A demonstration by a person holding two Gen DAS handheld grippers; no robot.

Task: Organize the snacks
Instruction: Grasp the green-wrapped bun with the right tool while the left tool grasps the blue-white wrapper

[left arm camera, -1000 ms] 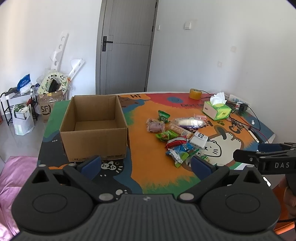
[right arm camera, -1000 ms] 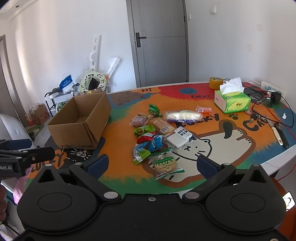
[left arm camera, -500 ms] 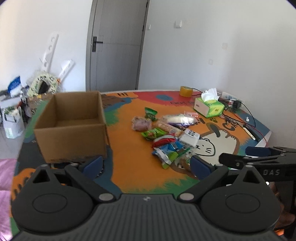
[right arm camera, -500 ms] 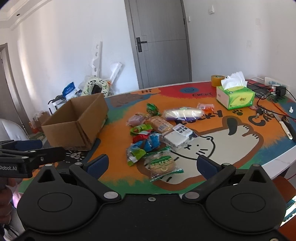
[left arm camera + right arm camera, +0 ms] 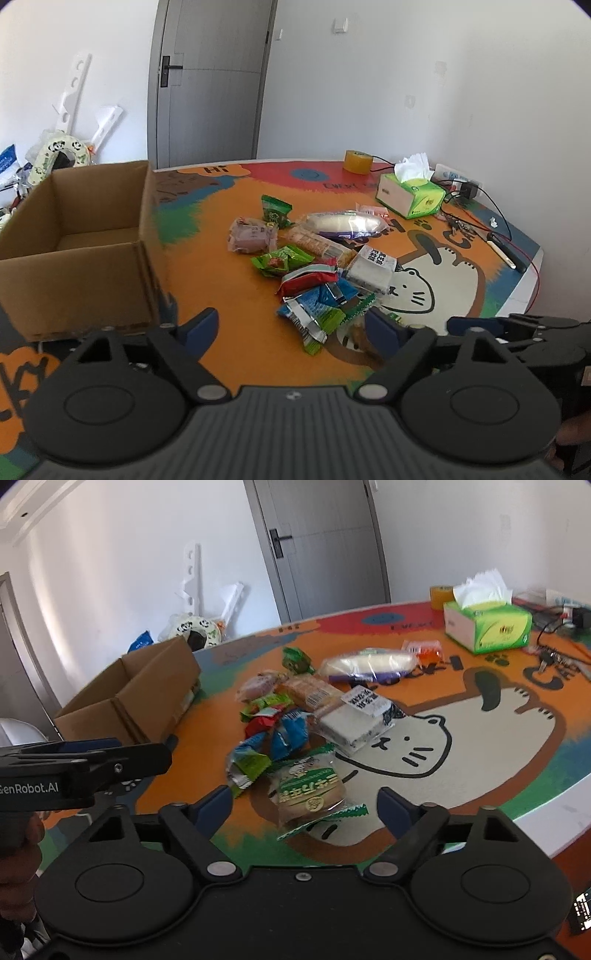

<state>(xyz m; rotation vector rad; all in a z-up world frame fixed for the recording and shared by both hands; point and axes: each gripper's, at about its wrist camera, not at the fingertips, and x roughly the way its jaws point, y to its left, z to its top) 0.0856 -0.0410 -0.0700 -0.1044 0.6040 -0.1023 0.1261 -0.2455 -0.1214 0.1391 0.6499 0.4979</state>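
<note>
While closing, left gripper [image 5: 291, 326] jaws wide apart over orange mat [image 5: 221, 280], nothing between the blue pads. Right gripper [image 5: 304, 805] likewise closing, pads not yet touching anything; green-labelled bun packet [image 5: 310, 788] lying between the fingertips, flat on the mat. Snack pile [image 5: 314, 258] loose at table centre: long white bread roll [image 5: 369, 662], white sandwich pack [image 5: 356, 720], red, blue and green wrappers just beside. Open cardboard box [image 5: 77, 236] upright left of pile, apart from it. Green tissue box [image 5: 487, 627] and tape roll [image 5: 357, 161] at far edge, cables near.
</note>
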